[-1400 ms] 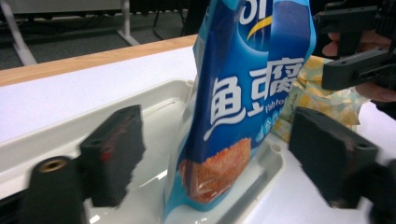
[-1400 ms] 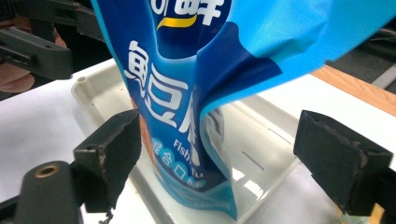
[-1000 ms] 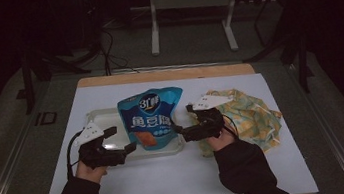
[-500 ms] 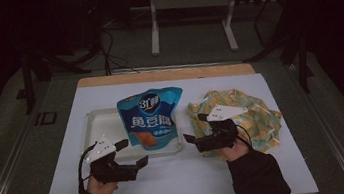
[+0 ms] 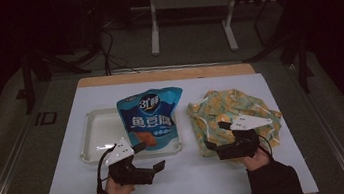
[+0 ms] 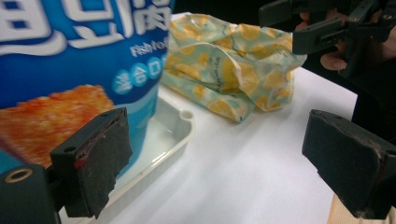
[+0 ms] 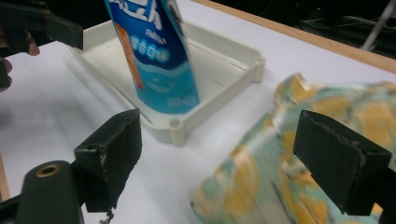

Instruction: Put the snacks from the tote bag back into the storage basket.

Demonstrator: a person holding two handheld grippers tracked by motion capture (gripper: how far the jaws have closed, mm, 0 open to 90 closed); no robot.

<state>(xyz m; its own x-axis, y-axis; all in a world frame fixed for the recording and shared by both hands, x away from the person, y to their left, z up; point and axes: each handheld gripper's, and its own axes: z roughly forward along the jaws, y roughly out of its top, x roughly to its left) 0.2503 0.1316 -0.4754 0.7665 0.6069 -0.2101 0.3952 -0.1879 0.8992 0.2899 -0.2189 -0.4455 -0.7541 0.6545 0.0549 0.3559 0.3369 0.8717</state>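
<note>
Blue snack bag [image 5: 151, 119] is lying in the white tray [image 5: 95, 137], long axis toward the table's far edge; left gripper [image 5: 148, 156], nearer, is hovering unclenched at the tray's near edge, right gripper [image 5: 216, 135] is gaping empty over the patterned bag [image 5: 241, 105]

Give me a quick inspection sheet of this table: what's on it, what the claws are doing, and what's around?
Surface: white sheet over a wooden table, flat.
Job's things: blue snack bag lying in a white plastic tray; yellow-and-green patterned cloth bag crumpled beside the tray.
Clutter: nothing seen.
Claws: left claw open, near the tray's front edge, empty; right claw open, at the cloth bag's near edge, empty.
Cables: black lead looping from the left claw.
Surroundings: dark room, white metal stand legs behind the table.
</note>
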